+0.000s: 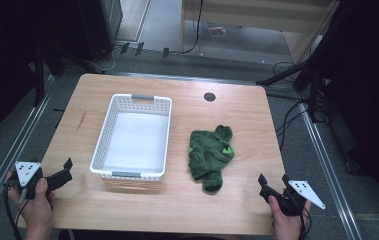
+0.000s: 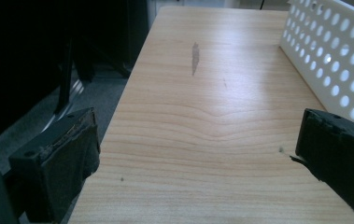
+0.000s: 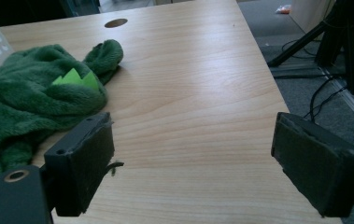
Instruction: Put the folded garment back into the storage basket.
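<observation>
While the green plush garment lay crumpled right of centre in the high view, on the bare wood just right of the white perforated basket, neither tool had reached it. In the right gripper view it filled the upper left, a bright green patch showing on top, close beside the left-hand jaw but not between the jaws. The right gripper sat at the lower right of the high view, jaws spread wide with nothing in them. The left gripper waited at the lower left beside the basket's near corner, likewise wide open and empty. The wooden table carried nothing else. This looked like the approach before any pick-up; the next move probably called for the right gripper to swing toward the cloth and close on a raised fold.
</observation>
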Available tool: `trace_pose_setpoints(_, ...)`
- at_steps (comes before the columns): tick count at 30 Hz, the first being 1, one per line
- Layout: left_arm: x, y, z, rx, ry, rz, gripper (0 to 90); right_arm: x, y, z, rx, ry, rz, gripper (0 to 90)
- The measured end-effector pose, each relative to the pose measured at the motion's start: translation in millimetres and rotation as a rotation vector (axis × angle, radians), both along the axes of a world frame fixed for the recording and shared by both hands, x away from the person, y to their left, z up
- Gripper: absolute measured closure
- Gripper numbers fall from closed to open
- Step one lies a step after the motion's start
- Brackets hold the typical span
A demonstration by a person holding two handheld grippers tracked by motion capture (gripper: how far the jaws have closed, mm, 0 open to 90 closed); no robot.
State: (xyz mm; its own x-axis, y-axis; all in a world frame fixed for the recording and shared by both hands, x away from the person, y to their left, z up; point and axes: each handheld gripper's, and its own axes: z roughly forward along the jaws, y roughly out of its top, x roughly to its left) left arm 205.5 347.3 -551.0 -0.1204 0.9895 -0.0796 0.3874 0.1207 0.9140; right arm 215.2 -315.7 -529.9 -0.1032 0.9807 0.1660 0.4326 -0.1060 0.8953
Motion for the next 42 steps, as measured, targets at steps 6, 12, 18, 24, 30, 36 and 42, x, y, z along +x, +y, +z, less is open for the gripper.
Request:
trace_pose_setpoints(6, 5.7, 2.1, 0.1, -0.005, 0.048, -0.009, 0.7, 3.1, 14.7, 15.0, 0.0, 0.069, 0.035, 13.3)
trace_pose_setpoints(12, 6.6, -4.8, 0.2, 0.062, 0.05, -0.032, 0.7, 5.6, 28.1, 22.0, -0.025, 0.15, 0.108, 20.8)
trace_pose_setpoints(18, 10.9, -10.4, 0.4, 0.092, 0.023, -0.001, 0.7, 12.1, 42.8, 29.6, -0.051, 0.174, 0.122, 23.3)
trace_pose_setpoints(24, 14.2, -11.9, 0.3, 0.09, 0.057, -0.002, 0.7, 23.4, 57.6, 38.2, -0.032, 0.243, 0.15, 20.7)
trace_pose_setpoints(30, 21.6, -14.3, 0.6, 0.092, 0.053, -0.009, 0.7, 36.1, 73.9, 46.4, -0.006, 0.291, 0.171, 12.6)
trace_pose_setpoints(36, 21.7, -12.1, 0.7, 0.07, 0.073, 0.001, 0.7, 50.3, 92.3, 55.1, -0.014, 0.371, 0.152, 8.7)
trace_pose_setpoints(42, 21.4, -12.8, 0.5, 0.08, 0.075, -0.013, 0.8, 62.9, 112.3, 67.0, -0.09, 0.425, 0.129, 7.5)
